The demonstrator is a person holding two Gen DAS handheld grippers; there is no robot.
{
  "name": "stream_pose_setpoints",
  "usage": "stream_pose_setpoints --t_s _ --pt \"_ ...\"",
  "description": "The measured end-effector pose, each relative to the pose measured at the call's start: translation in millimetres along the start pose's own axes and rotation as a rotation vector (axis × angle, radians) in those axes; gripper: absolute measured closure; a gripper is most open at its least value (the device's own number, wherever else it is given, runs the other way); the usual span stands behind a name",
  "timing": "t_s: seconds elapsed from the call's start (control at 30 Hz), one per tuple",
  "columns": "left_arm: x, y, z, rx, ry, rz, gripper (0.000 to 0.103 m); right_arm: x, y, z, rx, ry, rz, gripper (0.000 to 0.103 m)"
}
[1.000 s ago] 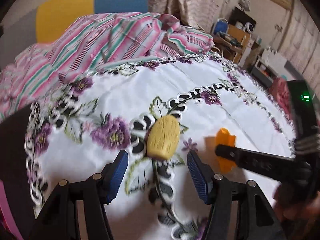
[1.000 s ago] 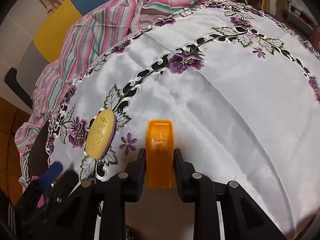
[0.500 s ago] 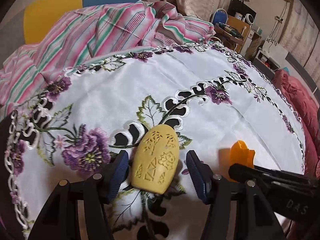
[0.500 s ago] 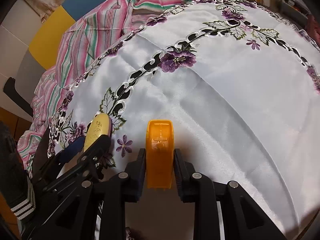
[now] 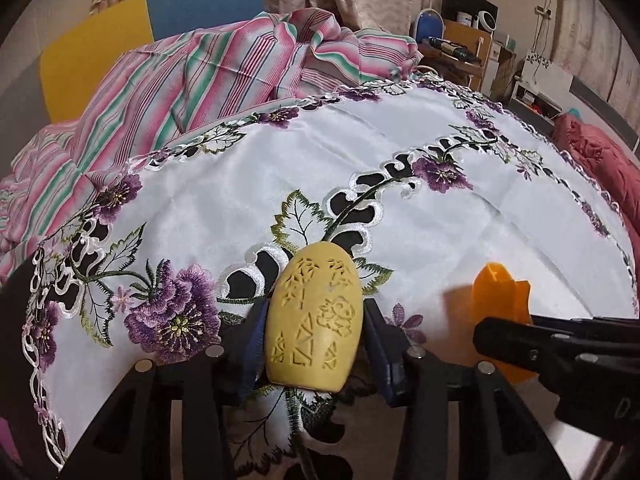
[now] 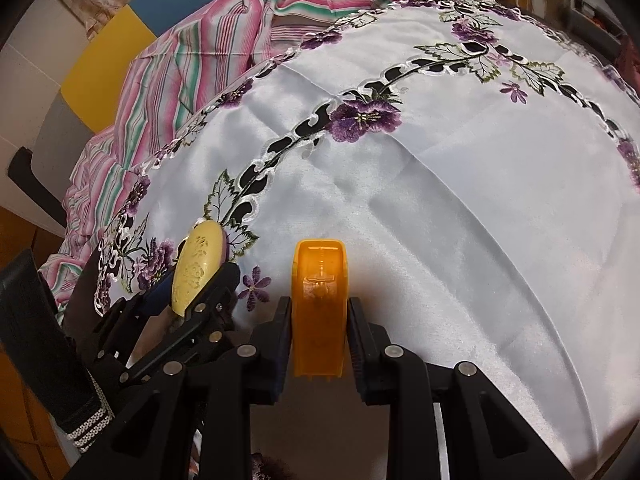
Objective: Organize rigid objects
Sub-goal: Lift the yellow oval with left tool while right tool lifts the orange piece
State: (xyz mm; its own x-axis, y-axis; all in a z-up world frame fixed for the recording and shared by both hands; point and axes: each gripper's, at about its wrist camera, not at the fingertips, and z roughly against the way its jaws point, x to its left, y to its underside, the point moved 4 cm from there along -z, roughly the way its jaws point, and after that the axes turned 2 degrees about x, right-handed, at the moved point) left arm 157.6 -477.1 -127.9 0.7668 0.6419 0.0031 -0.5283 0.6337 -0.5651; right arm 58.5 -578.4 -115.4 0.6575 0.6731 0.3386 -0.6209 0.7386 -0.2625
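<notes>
A yellow carved oval block [image 5: 314, 320] lies on the white embroidered tablecloth [image 5: 248, 200]. My left gripper [image 5: 314, 344] is shut on it, blue pads against both its sides. It also shows in the right wrist view [image 6: 198, 268], at the left, with the left gripper [image 6: 192, 292] around it. My right gripper [image 6: 318, 320] is shut on an orange plastic clip-like piece [image 6: 319, 304] standing on the cloth. That orange piece [image 5: 502, 304] shows at the right of the left wrist view, held by the right gripper [image 5: 532, 344].
A striped pink and green cloth [image 5: 208, 76] is bunched at the far side. A yellow and blue chair back [image 5: 152, 24] stands behind it. A red cushion [image 5: 600, 160] lies at the right. Shelves and clutter [image 5: 472, 32] fill the back right.
My left gripper has moved forward around the yellow block and closed on it. My right gripper has kept its hold on the orange piece.
</notes>
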Motion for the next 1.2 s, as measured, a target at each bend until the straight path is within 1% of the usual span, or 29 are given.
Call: stream_pose_setpoints --t_s 0.13,0.27,0.37,0.63,0.83,0.93,1.2 --pt "3 3 6 0.003 -0.014 0.026 0.058 2 0 -2 0.006 0.003 0.007 0.076" --pt "14 13 17 0.003 0.003 0.107 0.058 4 0 -5 0.012 0.008 0.023 0.076" --pt "17 24 26 -0.004 0.001 0.124 0.058 8 0 -7 0.015 0.011 0.04 0.076" --pt "19 61 62 -0.025 0.023 0.164 0.058 16 1 -10 0.019 0.025 0.098 0.076" --pt "21 94 90 -0.047 0.058 0.223 0.058 30 6 -14 0.021 0.041 0.188 0.076" --pt "23 109 102 -0.055 0.064 0.242 0.058 36 10 -19 0.039 0.032 0.213 0.076" --pt "34 148 141 -0.104 0.079 0.283 0.058 46 13 -19 0.033 0.004 0.256 0.076"
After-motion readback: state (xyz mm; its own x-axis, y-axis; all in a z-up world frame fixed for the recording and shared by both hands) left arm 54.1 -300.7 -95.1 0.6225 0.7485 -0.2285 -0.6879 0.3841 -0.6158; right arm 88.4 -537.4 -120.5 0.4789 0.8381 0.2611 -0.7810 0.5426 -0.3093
